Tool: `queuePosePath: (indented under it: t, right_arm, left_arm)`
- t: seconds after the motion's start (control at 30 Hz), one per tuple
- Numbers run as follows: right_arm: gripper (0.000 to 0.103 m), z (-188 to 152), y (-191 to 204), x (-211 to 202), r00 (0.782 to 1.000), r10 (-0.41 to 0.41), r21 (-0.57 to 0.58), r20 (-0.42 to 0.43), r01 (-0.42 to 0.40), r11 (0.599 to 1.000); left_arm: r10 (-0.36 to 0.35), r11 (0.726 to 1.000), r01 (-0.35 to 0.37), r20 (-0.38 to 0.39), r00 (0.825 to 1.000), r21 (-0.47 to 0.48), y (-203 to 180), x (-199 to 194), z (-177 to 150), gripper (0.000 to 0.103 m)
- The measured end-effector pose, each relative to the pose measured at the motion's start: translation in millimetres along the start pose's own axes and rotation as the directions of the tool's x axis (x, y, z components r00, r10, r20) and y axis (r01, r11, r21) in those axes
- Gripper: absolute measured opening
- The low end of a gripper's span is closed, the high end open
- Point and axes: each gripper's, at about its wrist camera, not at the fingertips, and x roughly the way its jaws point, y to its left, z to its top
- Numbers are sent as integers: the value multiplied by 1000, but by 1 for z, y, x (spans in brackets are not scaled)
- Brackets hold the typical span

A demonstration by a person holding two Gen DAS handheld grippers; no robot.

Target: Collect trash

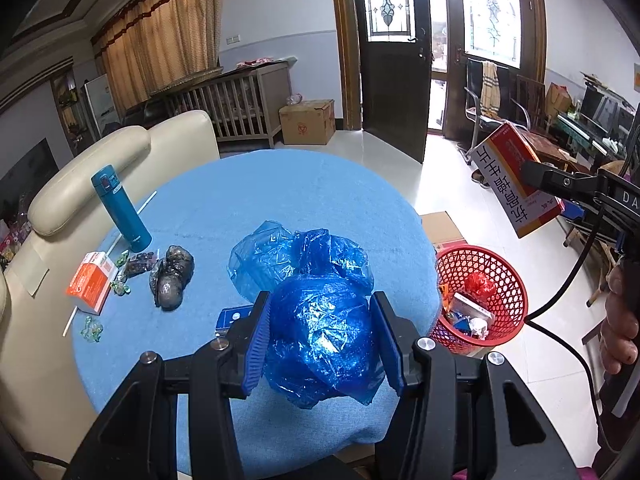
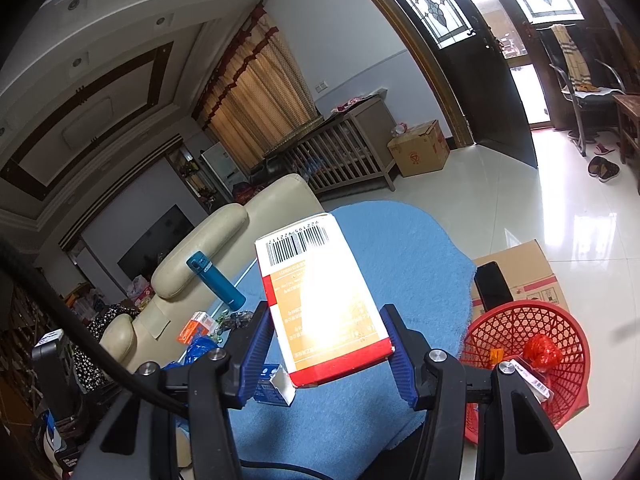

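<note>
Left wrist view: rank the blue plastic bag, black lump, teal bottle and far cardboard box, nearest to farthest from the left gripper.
1. Blue plastic bag, between the left gripper's pads.
2. Black lump, left on the table.
3. Teal bottle, farther left, standing.
4. Cardboard box, on the floor by the door.

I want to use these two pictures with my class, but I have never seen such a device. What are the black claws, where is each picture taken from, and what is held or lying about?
A person holds a two-fingered grabber in each hand, each carrying a wide-angle camera. One picture looks along the left gripper, clamped on a crumpled blue plastic bag. The other looks along the right gripper, gripping a red and white carton. On the blue tablecloth lie a teal flask, a small orange box, a second blue bag and wrappers. A red basket beside the table already holds rubbish.
</note>
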Motion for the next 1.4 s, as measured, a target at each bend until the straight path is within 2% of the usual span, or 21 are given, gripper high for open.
queuePosePath:
  t: [0.77, 1.4]
  right_arm:
    - [57, -2, -22, -17, 1000, 4, 69, 14, -5, 998]
    - [57, 0, -54, -43, 997, -53, 152, 55, 44, 987]
  left_arm:
    - [4, 998, -3, -18, 1000, 64, -24, 12, 4, 51]
    - [-24, 982, 23, 2, 1000, 188, -67, 8, 12, 51]
